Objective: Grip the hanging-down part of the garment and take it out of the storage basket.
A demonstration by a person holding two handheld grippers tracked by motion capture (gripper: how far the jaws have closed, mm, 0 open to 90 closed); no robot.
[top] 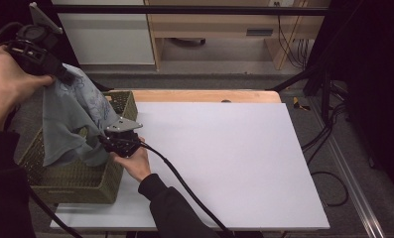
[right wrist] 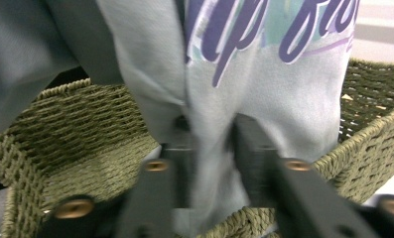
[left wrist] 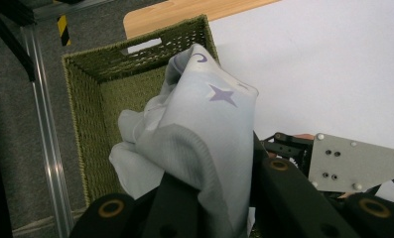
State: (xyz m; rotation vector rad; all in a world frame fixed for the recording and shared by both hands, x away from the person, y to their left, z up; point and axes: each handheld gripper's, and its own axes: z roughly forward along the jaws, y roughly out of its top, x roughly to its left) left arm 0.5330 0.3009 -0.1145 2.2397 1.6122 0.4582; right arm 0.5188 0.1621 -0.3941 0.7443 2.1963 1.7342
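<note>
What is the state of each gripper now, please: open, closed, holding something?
Left gripper: closed on the grey printed garment, lifted above the woven basket.
Right gripper: closed on the same garment, lower down at the basket.

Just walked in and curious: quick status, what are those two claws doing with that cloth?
Left claw shut on grey garment, lifted high. Right claw pinching its lower part. Garment hangs over green wicker basket. White tabletop beside it, nothing in the way.
</note>
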